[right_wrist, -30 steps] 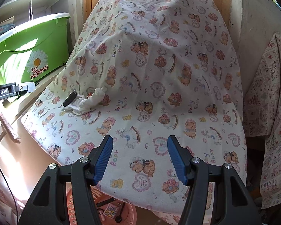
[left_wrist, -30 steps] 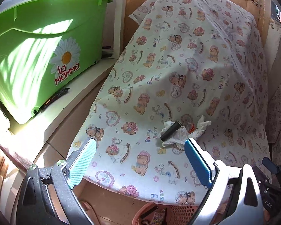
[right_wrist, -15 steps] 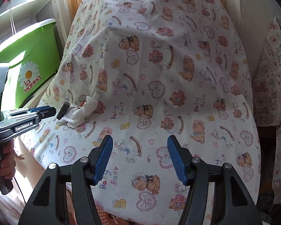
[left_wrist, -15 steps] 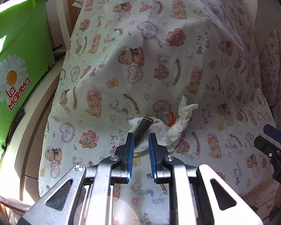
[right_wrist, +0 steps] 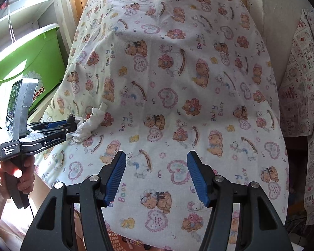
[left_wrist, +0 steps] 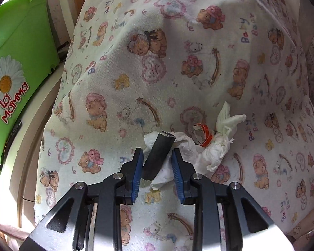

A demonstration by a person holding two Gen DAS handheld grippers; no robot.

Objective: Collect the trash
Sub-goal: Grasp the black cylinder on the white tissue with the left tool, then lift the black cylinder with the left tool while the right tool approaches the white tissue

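A crumpled white tissue (left_wrist: 215,148) lies on the bear-print cloth (left_wrist: 157,62), with a short black tube (left_wrist: 160,146) and a clear scrap with an orange-red band (left_wrist: 202,135). My left gripper (left_wrist: 157,151) stands narrow around the tube. Its left pad touches the tube's near end and its right pad presses a fold of tissue. In the right wrist view the left gripper (right_wrist: 70,125) reaches in from the left to the tissue (right_wrist: 90,123), with a person's hand (right_wrist: 25,173) holding it. My right gripper (right_wrist: 156,154) hovers open over the cloth's near part, nothing between its fingers.
A green bin (left_wrist: 21,62) with a daisy label stands on a ledge to the left of the covered mound. A patterned cloth (right_wrist: 303,83) hangs at the right. A pink basket (right_wrist: 123,238) shows under the cloth's near edge.
My left gripper went from wide open to narrow, then moved forward and down until the black tube sat between its pads. The right gripper drifted slightly and stayed open.
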